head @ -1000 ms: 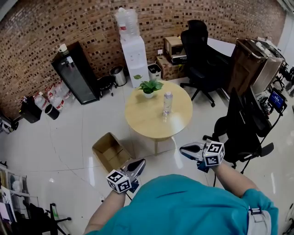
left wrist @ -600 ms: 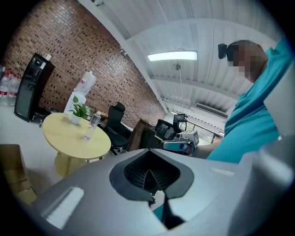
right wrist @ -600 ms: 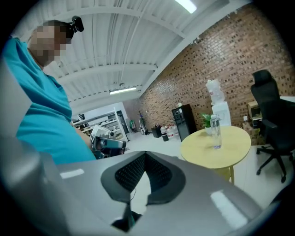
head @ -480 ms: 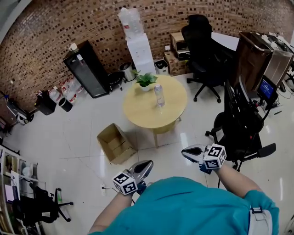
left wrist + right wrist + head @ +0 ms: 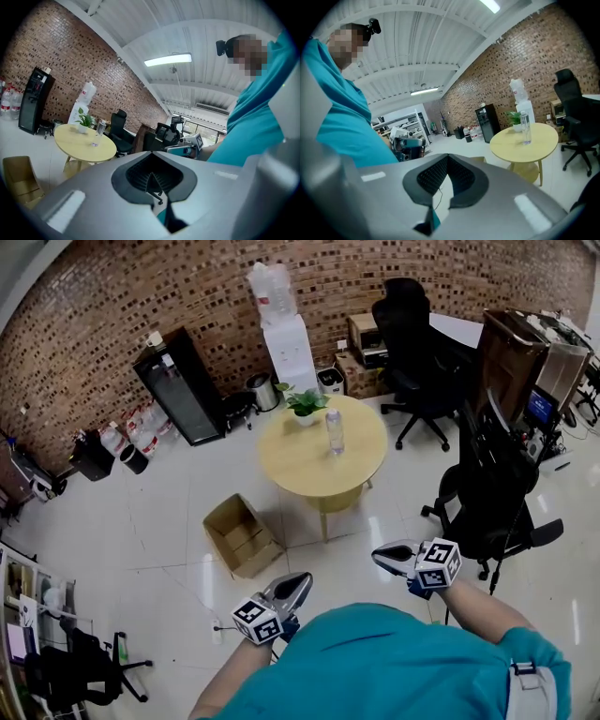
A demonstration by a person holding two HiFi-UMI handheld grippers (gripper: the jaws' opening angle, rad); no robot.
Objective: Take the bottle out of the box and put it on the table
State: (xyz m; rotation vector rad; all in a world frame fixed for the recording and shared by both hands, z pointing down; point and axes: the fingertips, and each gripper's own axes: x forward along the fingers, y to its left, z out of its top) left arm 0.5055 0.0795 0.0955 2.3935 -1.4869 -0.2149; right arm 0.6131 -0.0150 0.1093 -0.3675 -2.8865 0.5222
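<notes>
A clear plastic bottle (image 5: 334, 431) stands upright on the round yellow table (image 5: 300, 470), beside a small potted plant (image 5: 306, 403). An open cardboard box (image 5: 242, 535) sits on the white floor left of the table, and nothing shows inside it. My left gripper (image 5: 302, 579) and right gripper (image 5: 379, 554) are held close in front of my chest, well short of the table, both shut and empty. The bottle (image 5: 99, 132) and the box (image 5: 16, 176) appear in the left gripper view, far beyond the shut left gripper (image 5: 151, 180). In the right gripper view the bottle (image 5: 526, 127) stands past the shut right gripper (image 5: 447, 180).
A water dispenser (image 5: 281, 338) and a black fridge (image 5: 178, 385) stand against the brick wall. Black office chairs (image 5: 417, 362) (image 5: 492, 493) are at the right of the table, near a desk with cardboard boxes (image 5: 361, 343). Shelves and clutter line the left edge.
The table and box have shifted slightly up and away in the head view as I moved across the floor. Both grippers stay shut and empty near my body.
</notes>
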